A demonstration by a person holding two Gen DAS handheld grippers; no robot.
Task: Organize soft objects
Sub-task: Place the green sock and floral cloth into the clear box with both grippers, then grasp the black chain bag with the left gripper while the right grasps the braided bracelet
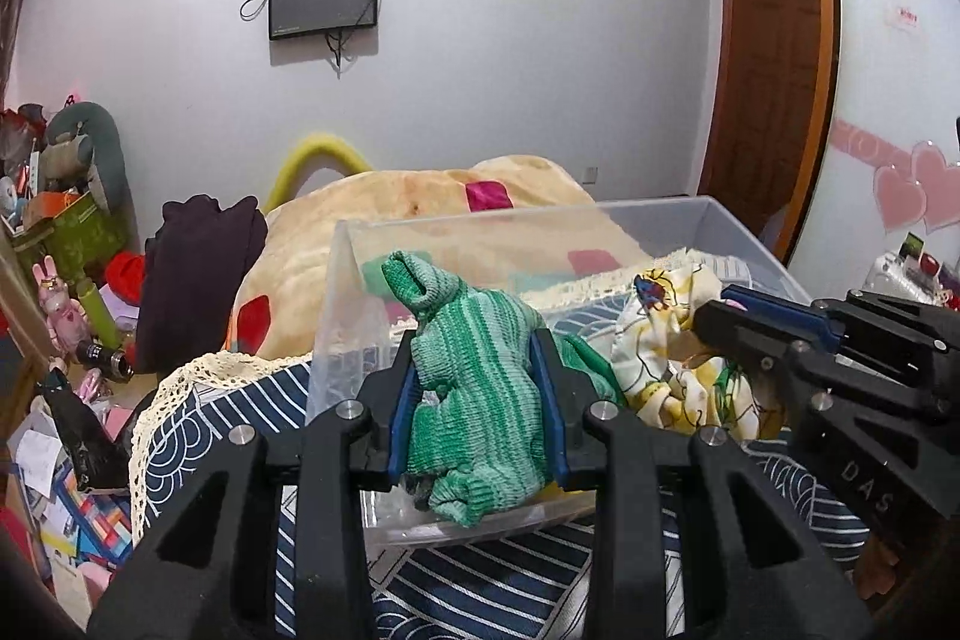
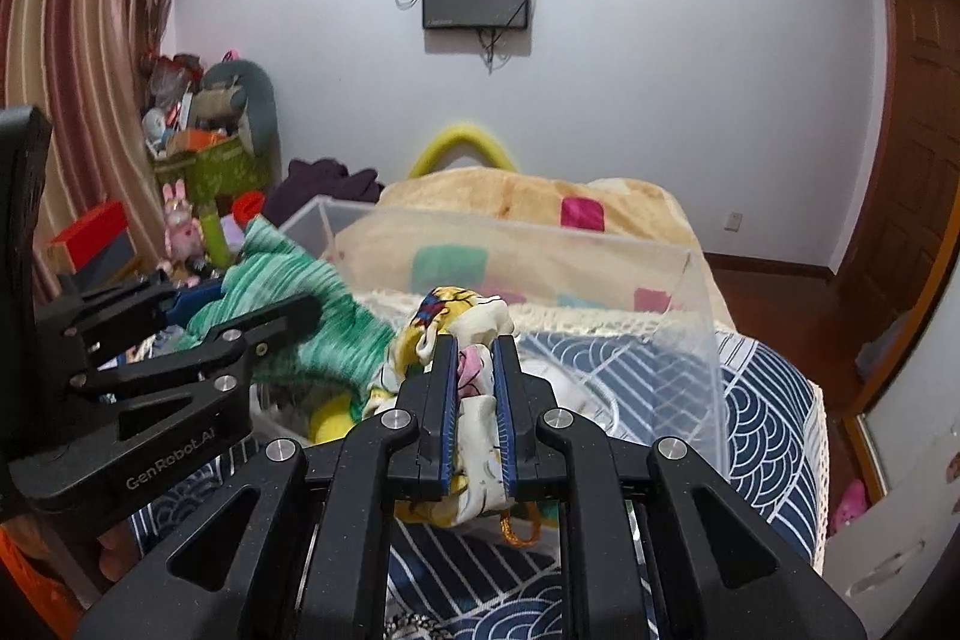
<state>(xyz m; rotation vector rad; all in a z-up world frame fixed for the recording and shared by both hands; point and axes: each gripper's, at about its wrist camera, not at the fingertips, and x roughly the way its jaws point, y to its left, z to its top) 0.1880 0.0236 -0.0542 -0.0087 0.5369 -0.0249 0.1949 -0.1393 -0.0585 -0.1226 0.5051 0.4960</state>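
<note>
Both grippers hold bunched cloth above the clear bin on the bed.

Left gripper (image 1: pixel 477 388) is closed on a green knitted cloth (image 1: pixel 474 388), which is pinched mid-bundle so its loose ends hang clear of the clear plastic bin (image 1: pixel 336 316). Right gripper (image 2: pixel 474 400) is clamped narrowly on a yellow-and-white printed fabric (image 2: pixel 462 322) that spills above and below its fingers. Each bundle sits over the bin's near end, probably ready for lowering inside. The bin rests on a navy wave-patterned cover (image 2: pixel 762 400), and what already lies in it is hard to make out.
</note>
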